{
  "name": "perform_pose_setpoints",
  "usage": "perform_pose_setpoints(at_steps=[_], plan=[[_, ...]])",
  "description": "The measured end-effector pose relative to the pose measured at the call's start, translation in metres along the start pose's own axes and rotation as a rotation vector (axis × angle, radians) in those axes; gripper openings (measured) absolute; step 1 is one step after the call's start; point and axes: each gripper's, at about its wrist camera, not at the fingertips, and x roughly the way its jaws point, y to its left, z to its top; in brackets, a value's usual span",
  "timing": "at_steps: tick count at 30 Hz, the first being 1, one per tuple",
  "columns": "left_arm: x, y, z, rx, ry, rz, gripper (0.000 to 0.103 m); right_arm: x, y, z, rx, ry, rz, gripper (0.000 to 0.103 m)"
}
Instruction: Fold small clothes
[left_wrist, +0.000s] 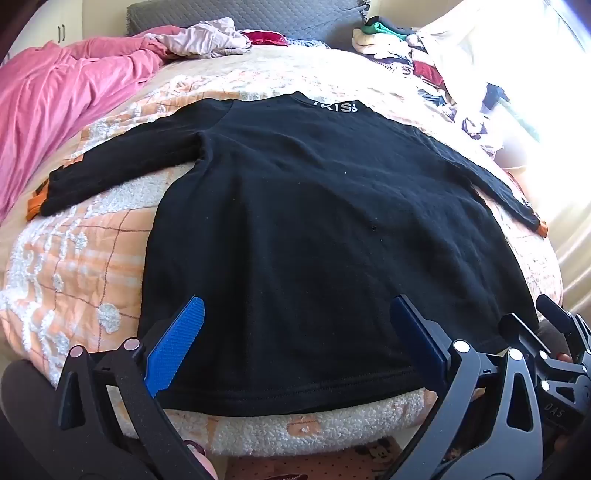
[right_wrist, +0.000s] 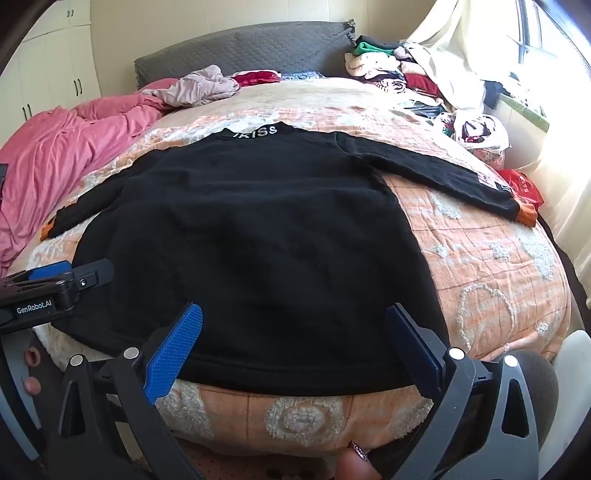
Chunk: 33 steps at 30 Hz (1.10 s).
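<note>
I see the black sweater (left_wrist: 314, 221) spread flat on the orange bedspread (left_wrist: 74, 266), both sleeves out. My left gripper (left_wrist: 295, 339) and right gripper (right_wrist: 293, 343) both gape wide above its near hem, holding nothing.

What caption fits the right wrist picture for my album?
Open right gripper over the hem of a black sweater spread flat on the bed.

Fingers (left_wrist: 177, 343): blue textured pads on black frames
Fasteners: silver round pins
Marking (right_wrist: 34, 307): white "GenRobot.AI"
Fingernail (right_wrist: 357, 451): glittery polish
</note>
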Motion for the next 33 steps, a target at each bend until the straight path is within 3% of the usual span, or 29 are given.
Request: perform_pose_setpoints(at_steps=[8, 33], plan=[[0.001, 0.000, 0.000, 0.004, -0.001, 0.012, 0.095, 0.002, -0.022, 0.001, 0.037, 0.005, 0.030, 0.099], [-0.005, -0.001, 0.005, 0.006, -0.013, 0.012, 0.095, -0.001, -0.002, -0.001, 0.008, 0.002, -0.005, 0.099]])
